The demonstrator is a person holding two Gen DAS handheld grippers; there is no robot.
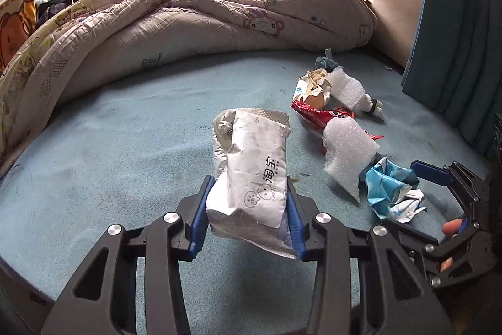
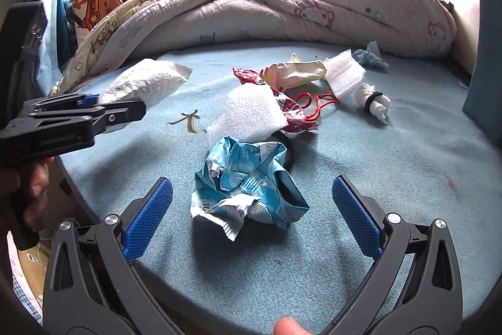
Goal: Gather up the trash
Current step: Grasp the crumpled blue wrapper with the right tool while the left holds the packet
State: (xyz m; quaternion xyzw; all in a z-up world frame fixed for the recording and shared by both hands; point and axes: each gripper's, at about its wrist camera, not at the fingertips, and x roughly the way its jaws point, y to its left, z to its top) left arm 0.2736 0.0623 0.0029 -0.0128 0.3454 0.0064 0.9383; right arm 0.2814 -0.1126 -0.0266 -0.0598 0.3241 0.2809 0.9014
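My left gripper [image 1: 248,206] is shut on a white padded mailer bag [image 1: 254,168] with black print, held above the blue bed sheet [image 1: 125,153]; both also show in the right wrist view, the bag [image 2: 144,83] at the left gripper's [image 2: 94,102] tip. My right gripper [image 2: 251,203] is open, its blue pads either side of a crumpled blue-and-white wrapper [image 2: 248,181], not touching it. The wrapper also shows in the left wrist view [image 1: 392,187], beside the right gripper [image 1: 439,178]. Behind it lie white foam pieces [image 2: 251,112], a red wrapper [image 2: 295,112] and a cream wrapper [image 2: 298,71].
A rumpled quilt [image 2: 282,11] fills the back of the bed. A knotted white rag [image 2: 376,102] and a small blue cloth [image 2: 370,55] lie at the right. A dry stem [image 2: 191,121] lies on the sheet. A blue curtain [image 1: 455,52] hangs at the right.
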